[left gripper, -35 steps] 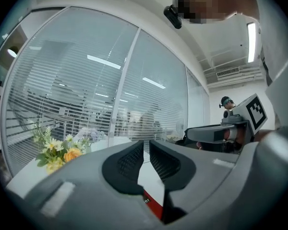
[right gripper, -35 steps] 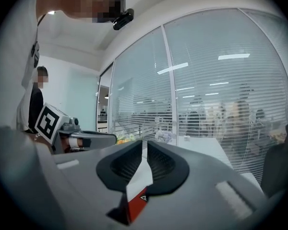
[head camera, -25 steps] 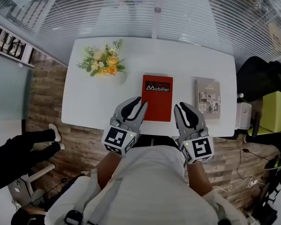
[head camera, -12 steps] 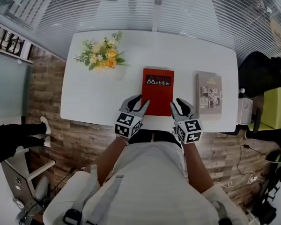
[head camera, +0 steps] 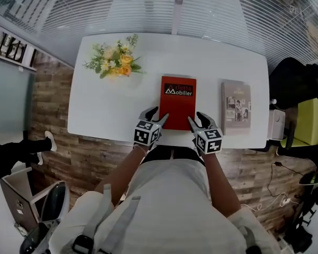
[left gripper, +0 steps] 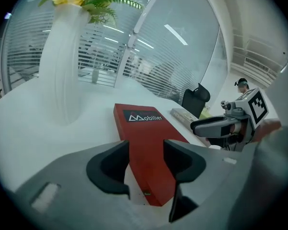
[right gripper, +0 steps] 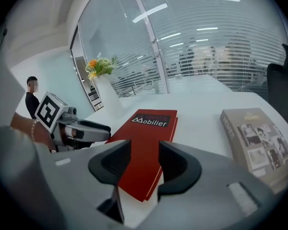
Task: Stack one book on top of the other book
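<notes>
**Head view, left to right.** At 10 o'clock from the red book [head camera: 178,107], a vase of flowers [head camera: 115,65] is standing on the white table [head camera: 100,110], well clear of the work.

I am holding the left gripper [head camera: 157,114] at the book's 7 o'clock corner. Its jaws have just been opening and are standing wide apart, gripping nothing. That corner is showing in the gap between them, with no pad pressing on it. The red book is lying flat and closed near the table's 6 o'clock edge.

I am holding the right gripper [head camera: 199,119] at the book's 5 o'clock corner. Its jaws have likewise been opening, are well apart, and are framing that corner without touching it. At 3 o'clock, apart from the red book, the grey book [head camera: 235,107] is lying flat, the likely base of the stack.

**Hazards, in my judgement:**
- The book is thin and sitting flush on the table, so the lower jaws may push it toward 12 o'clock rather than slide beneath it.
- A pinch catching the cover alone would let the pages fan open.
- Unequal lifting at the two corners would tilt the book.
</notes>
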